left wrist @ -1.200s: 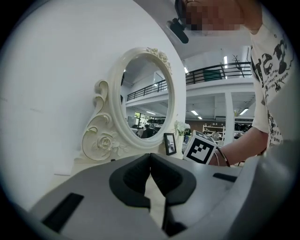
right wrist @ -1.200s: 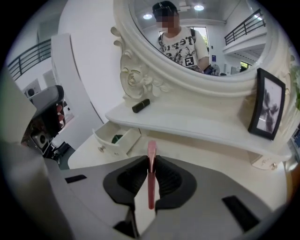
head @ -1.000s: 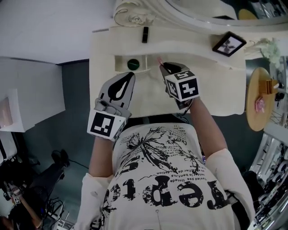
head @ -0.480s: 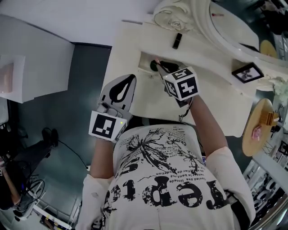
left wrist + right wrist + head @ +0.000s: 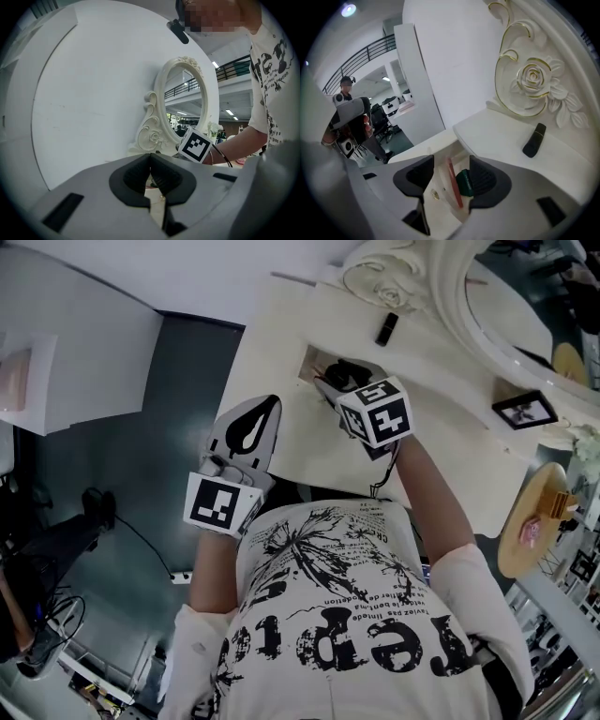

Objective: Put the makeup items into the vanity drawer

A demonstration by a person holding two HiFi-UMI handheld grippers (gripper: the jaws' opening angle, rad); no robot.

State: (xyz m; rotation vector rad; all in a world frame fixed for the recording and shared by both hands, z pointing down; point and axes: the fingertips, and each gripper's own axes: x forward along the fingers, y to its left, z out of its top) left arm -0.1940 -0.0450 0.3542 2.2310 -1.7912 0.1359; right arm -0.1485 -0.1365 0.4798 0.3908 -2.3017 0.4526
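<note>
The cream vanity's drawer stands open. My right gripper reaches over it, and its jaws are opening. A slim pink makeup stick lies slanted in the drawer between the jaws of that gripper, with neither pad touching it. Beside the stick rests a dark green round compact, also visible from above. A black lipstick tube lies on the vanity top by the mirror base. My left gripper hovers shut and empty before the vanity's front edge.
An ornate cream mirror with a carved rose rises at the back of the vanity. A small picture frame stands at the right end. A round wooden side table is to the right. Dark floor lies to the left.
The right gripper carried the pink stick over the drawer and opened its jaws, letting the stick go inside. The head view swung left. The left gripper has stayed put.
</note>
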